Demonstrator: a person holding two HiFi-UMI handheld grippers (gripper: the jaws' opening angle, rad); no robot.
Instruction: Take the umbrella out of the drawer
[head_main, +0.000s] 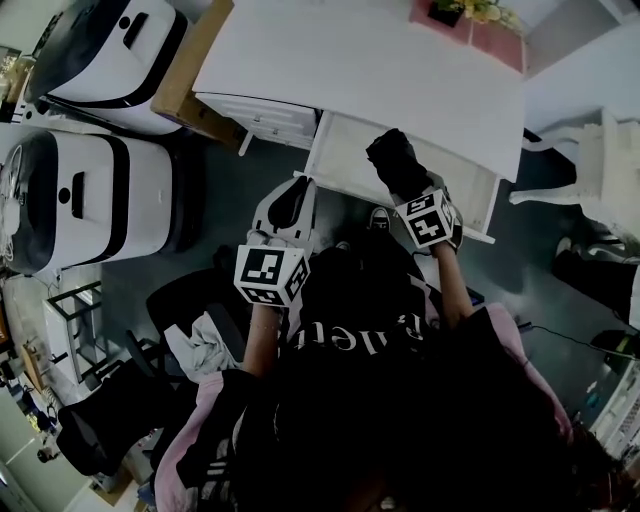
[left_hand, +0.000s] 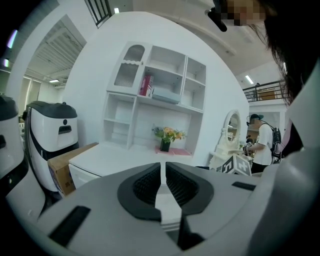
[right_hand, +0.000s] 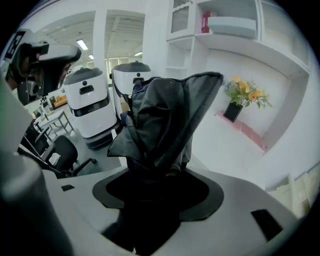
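Note:
A folded dark grey umbrella (right_hand: 162, 117) stands upright between the jaws of my right gripper (right_hand: 152, 192), which is shut on its lower end. In the head view the umbrella (head_main: 393, 160) is held just above the open white drawer (head_main: 345, 150) of the white desk (head_main: 360, 60), with the right gripper (head_main: 405, 190) right under it. My left gripper (head_main: 290, 205) hovers left of the drawer, in front of the desk. It is shut and holds nothing; its black pads (left_hand: 150, 184) meet in the left gripper view.
Two white machines (head_main: 95, 195) (head_main: 115, 45) and a cardboard box (head_main: 185, 85) stand left of the desk. A black office chair (head_main: 190, 300) is at lower left, a white chair (head_main: 600, 165) at right. Flowers (left_hand: 167, 136) sit on the desk. A person (left_hand: 261, 145) stands far right.

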